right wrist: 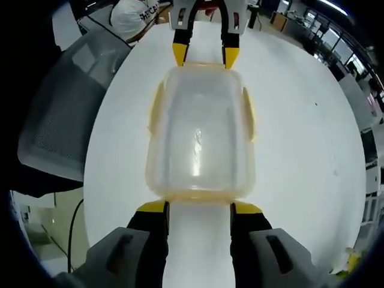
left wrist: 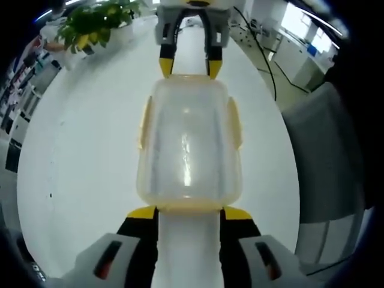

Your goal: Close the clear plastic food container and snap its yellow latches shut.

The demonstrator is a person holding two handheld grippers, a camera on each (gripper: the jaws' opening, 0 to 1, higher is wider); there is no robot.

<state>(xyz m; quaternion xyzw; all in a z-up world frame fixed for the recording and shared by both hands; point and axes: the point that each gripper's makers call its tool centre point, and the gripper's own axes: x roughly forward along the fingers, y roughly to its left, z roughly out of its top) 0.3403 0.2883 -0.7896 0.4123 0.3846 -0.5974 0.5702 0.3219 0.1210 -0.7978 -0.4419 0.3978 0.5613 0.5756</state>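
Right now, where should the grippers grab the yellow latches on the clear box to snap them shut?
Probably the long sides of the clear plastic food container: a yellow latch flares out on each. Come in sideways and press each flap against the wall. The left gripper and right gripper now face its short ends.

Bright even light from above, white bench point(left wrist: 90, 156) almost glowing, shiny streak of glare on the clear container lid point(left wrist: 187, 162), soft faint shadows, edges bent round and blurry, far windows point(left wrist: 300, 24) washed out
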